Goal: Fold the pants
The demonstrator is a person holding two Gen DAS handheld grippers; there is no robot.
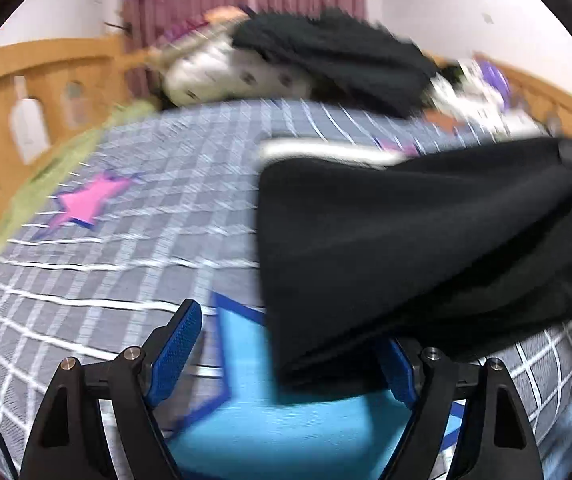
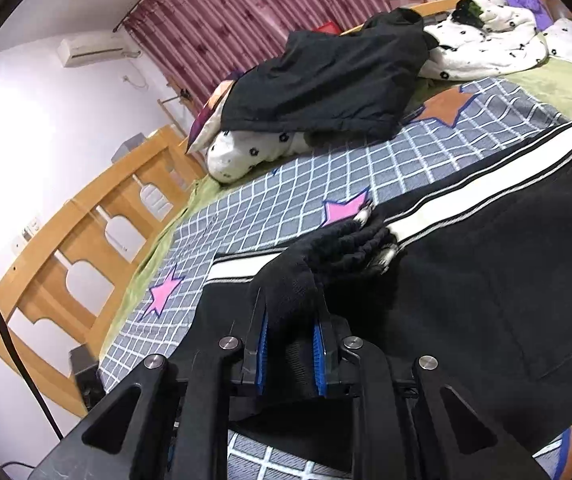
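The bed (image 2: 294, 200) with its grey checked sheet carries everything here, and the black pants (image 2: 486, 280) sprawl across the near right part of it, white side stripe running up toward the far edge. One end is lifted off the sheet.

Handling-wise I'd guess these are soft, floppy track pants: light, no stiffness at all, so whatever isn't held will sag and drag. The knit looks a bit grippy rather than slick, so slipping out seems unlikely. Best place to grab is a thick bit, the ribbed cuff or the waistband edge, not a single layer mid-leg, which would just stretch into a tent.

The right gripper (image 2: 291, 354) is pinched nearly closed on a bunched fold of black fabric close to the cuff, blue pads pressing on both sides. The left gripper (image 1: 290, 352) stands wide apart with nothing between its fingers (image 1: 178, 344); the hanging cloth drapes in front of its right-hand finger, but I can't say whether it touches.

Hard to read stuff: the left wrist view is motion-blurred, so edges of the cloth are mush. I can't tell how many layers the right one has, or where the waistband actually is; the pants run off the right of the frame. That other dark garment (image 2: 326, 80) on the spotted quilt (image 2: 482, 48) at the far side could be anything.
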